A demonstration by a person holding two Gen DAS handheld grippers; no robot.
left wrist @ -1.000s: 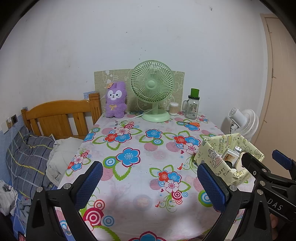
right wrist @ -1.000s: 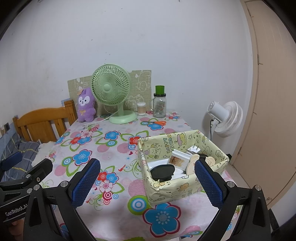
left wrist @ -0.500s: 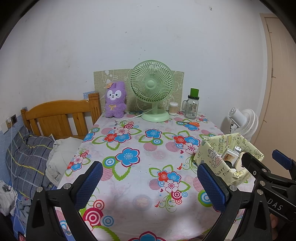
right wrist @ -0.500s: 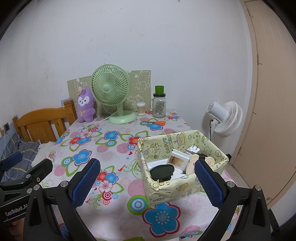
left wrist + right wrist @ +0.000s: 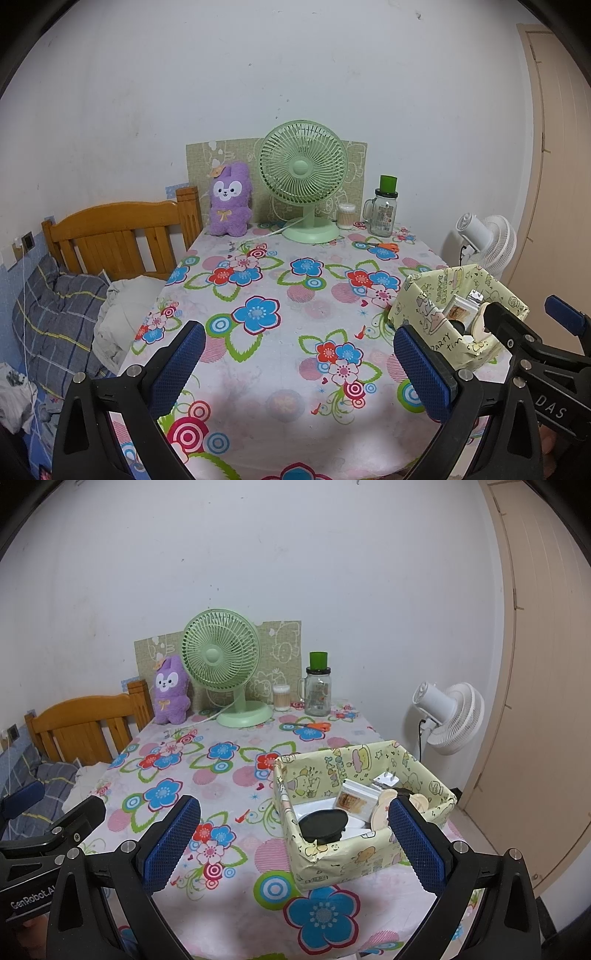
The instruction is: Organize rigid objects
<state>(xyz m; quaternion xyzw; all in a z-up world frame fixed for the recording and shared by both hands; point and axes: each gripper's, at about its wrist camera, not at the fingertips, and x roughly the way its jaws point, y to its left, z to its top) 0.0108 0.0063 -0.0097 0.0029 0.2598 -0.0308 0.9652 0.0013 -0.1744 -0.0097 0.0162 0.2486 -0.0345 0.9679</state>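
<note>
Rigid objects fill a patterned box (image 5: 334, 856) on the floral worktop (image 5: 236, 775) as left gripper (image 5: 295, 365) and right gripper (image 5: 293, 845) hover wide and empty.

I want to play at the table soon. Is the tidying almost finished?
Some is done: a black lid, a small carton and other bits sit in the yellow box. Both grippers are open, holding nothing. The scissors still lie loose on the table.
</note>
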